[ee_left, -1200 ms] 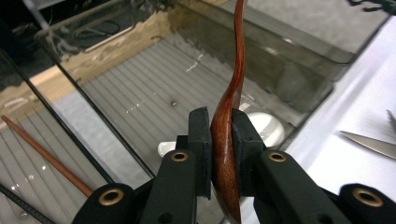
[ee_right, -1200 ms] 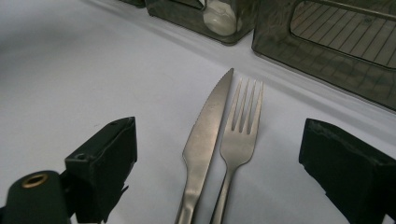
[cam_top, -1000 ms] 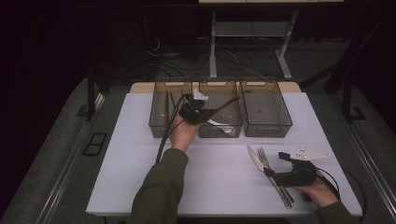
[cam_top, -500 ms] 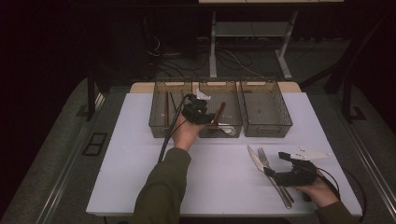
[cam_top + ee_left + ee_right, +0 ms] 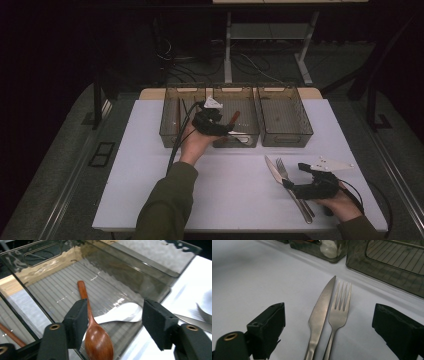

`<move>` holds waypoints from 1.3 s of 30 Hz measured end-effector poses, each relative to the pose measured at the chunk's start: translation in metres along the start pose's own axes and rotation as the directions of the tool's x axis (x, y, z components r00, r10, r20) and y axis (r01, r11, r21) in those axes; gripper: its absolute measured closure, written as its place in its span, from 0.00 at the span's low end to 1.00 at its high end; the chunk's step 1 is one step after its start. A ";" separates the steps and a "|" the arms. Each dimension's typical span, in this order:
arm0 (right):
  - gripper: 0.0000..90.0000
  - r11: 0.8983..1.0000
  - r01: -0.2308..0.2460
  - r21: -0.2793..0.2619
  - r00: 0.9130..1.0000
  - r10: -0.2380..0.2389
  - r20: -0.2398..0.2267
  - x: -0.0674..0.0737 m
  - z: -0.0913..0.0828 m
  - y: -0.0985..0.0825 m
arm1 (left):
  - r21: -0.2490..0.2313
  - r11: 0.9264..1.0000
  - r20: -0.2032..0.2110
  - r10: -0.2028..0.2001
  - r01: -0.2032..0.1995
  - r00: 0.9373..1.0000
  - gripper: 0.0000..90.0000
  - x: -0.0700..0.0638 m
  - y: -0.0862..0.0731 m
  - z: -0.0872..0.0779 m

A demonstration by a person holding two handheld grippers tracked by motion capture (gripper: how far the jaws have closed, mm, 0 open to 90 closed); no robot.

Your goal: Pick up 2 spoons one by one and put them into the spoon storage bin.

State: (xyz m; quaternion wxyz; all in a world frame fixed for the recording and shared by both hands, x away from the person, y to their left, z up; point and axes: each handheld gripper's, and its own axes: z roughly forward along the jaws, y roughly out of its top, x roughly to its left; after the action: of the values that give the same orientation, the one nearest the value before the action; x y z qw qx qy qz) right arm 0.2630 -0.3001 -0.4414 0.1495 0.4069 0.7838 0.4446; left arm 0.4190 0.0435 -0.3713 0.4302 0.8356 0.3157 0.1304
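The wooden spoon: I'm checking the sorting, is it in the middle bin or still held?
In the bin: the wooden spoon lies on the middle bin's ribbed floor; the left tongs have just been opening.

Three bins stand side by side along the far edge of the table. In the middle bin lie a wooden spoon and a ceramic spoon, crossing. A knife and fork lie side by side near the front right corner, knife to the left.
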 end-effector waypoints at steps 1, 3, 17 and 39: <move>0.13 1.000 0.000 0.000 1.000 0.000 0.001 0.000 0.000 0.000 | -0.005 1.000 0.001 0.007 -0.007 1.000 0.39 -0.002 -0.001 -0.002; 0.13 1.000 -0.001 0.001 1.000 0.001 0.000 0.000 0.000 0.000 | -0.004 1.000 0.017 0.020 -0.020 1.000 0.37 -0.003 -0.003 -0.006; 0.13 1.000 -0.005 0.001 1.000 0.005 0.003 0.000 0.000 -0.001 | -0.047 0.997 0.091 0.066 -0.062 0.994 0.21 -0.026 -0.030 -0.038; 0.13 1.000 -0.004 -0.002 1.000 0.004 0.010 -0.003 -0.001 -0.001 | -0.088 0.994 0.107 0.075 -0.065 0.992 0.00 -0.038 -0.090 -0.076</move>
State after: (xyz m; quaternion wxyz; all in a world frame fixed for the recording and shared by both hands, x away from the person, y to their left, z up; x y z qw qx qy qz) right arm 0.2636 -0.3030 -0.4417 0.1529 0.4106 0.7818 0.4437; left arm 0.3154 0.1066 -0.3961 0.4771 0.8331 0.2563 0.1126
